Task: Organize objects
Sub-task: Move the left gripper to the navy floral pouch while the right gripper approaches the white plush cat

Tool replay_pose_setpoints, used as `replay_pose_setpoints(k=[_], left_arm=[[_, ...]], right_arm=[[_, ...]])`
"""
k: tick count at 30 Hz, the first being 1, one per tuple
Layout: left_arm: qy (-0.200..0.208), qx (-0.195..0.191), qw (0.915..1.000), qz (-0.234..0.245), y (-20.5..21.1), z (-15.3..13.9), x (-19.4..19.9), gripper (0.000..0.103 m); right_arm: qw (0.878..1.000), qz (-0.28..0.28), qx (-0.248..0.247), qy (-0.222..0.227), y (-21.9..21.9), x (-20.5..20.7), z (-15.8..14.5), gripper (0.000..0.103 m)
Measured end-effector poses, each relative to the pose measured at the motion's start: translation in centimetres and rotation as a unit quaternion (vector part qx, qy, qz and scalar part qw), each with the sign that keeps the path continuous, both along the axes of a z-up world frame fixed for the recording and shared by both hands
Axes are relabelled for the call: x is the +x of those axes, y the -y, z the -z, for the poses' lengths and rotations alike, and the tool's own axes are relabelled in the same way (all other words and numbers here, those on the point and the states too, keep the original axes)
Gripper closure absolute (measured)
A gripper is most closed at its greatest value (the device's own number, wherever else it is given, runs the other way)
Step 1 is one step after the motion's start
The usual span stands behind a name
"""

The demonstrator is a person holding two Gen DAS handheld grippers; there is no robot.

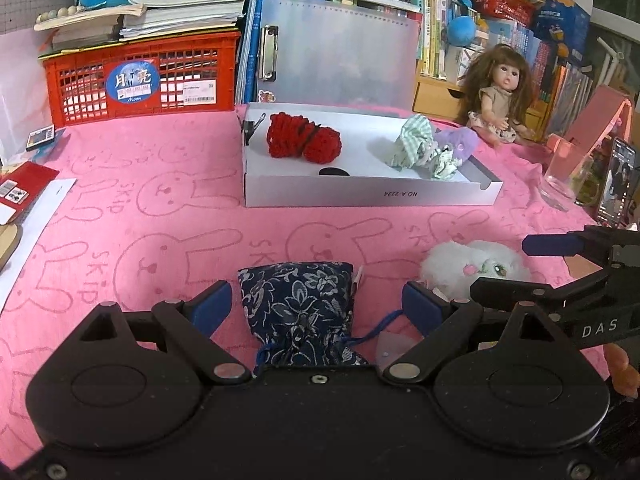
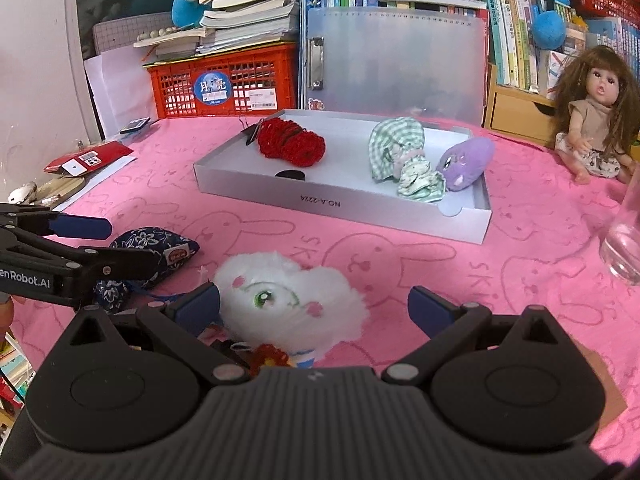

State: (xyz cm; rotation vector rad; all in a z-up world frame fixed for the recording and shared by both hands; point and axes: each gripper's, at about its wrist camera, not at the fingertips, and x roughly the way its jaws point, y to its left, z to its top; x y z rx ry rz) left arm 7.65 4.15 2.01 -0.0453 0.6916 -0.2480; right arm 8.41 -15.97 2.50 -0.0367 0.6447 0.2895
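Left gripper [image 1: 316,304] angled downward, jaws spread wide, nothing pinched, right gripper [image 2: 314,306] just beside it, likewise tilted down, jaws wide apart, gripping nothing

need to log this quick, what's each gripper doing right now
left gripper: open, pouch between its fingers, not gripped
right gripper: open, white plush between its fingers, not gripped
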Motion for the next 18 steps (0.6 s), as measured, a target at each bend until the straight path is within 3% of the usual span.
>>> replay_pose_setpoints(k=[18], left_arm=[[-0.014, -0.006, 0.9999, -0.005, 0.3, 1.1, 0.3, 0.014]], right_arm=[[1.0, 0.002, 0.004, -0.014, -0.5, 0.5, 1.1, 0.0]])
